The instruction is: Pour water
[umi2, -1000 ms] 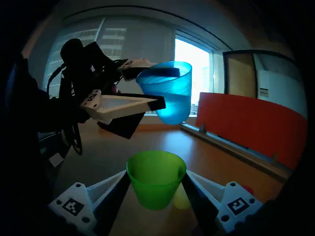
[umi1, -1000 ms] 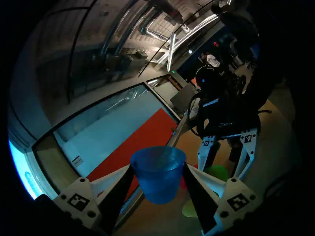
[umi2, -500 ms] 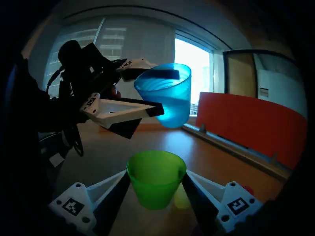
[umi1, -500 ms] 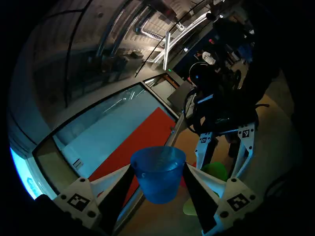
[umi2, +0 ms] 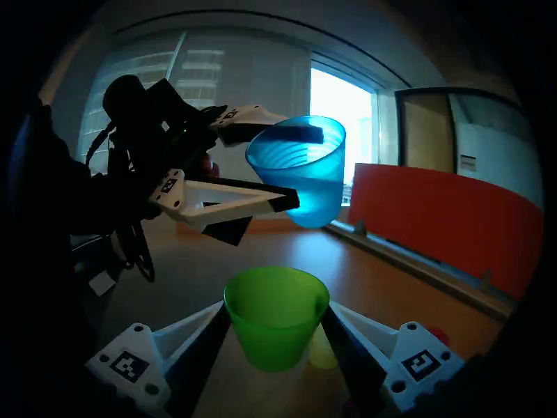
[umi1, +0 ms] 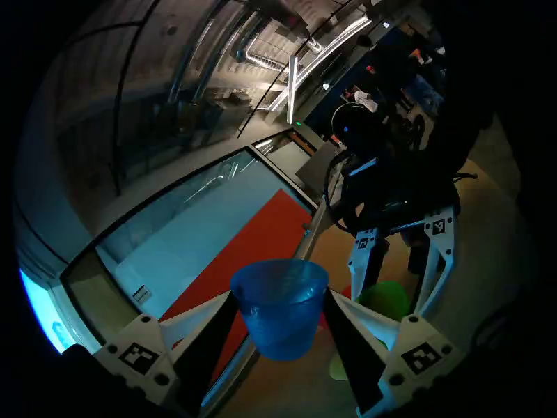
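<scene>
Left gripper [umi1: 280,301] is clamping the translucent blue plastic cup [umi1: 278,324] between both fingers, holding it tilted above and ahead of the right gripper [umi2: 276,306], which is squeezing the green plastic cup [umi2: 275,331].

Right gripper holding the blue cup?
No, the right gripper is shut on the green cup, while the left gripper holds the blue cup above it.
</scene>
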Motion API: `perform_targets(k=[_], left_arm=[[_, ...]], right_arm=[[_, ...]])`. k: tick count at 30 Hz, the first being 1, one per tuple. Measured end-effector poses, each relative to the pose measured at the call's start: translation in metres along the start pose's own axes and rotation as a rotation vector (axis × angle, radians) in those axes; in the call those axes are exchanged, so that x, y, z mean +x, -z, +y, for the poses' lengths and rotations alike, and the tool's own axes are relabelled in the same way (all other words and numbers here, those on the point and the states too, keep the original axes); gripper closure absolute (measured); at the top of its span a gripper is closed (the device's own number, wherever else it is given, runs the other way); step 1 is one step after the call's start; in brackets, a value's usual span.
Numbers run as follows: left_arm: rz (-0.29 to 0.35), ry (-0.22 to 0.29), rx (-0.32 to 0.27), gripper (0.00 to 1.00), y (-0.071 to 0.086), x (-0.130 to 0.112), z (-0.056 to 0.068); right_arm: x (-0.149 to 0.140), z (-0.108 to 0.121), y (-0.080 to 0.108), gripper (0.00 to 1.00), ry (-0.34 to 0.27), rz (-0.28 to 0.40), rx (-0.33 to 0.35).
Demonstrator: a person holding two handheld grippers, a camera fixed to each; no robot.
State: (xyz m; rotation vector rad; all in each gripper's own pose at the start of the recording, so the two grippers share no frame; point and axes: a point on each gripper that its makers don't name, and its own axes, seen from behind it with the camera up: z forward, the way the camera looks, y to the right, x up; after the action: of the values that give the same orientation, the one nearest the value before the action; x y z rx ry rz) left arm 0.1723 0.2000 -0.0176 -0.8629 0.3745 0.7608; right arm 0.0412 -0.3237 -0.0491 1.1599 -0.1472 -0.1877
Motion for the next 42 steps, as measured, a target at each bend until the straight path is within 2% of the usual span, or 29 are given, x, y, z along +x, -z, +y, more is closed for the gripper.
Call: perform_targets(k=[42], left_arm=[[0.008, -0.083, 0.011, 0.16, -0.0029, -0.002, -0.0025]], right_arm=[[0.0057, -0.0097, 0.0037, 0.1, -0.001, 0.002, 0.024]])
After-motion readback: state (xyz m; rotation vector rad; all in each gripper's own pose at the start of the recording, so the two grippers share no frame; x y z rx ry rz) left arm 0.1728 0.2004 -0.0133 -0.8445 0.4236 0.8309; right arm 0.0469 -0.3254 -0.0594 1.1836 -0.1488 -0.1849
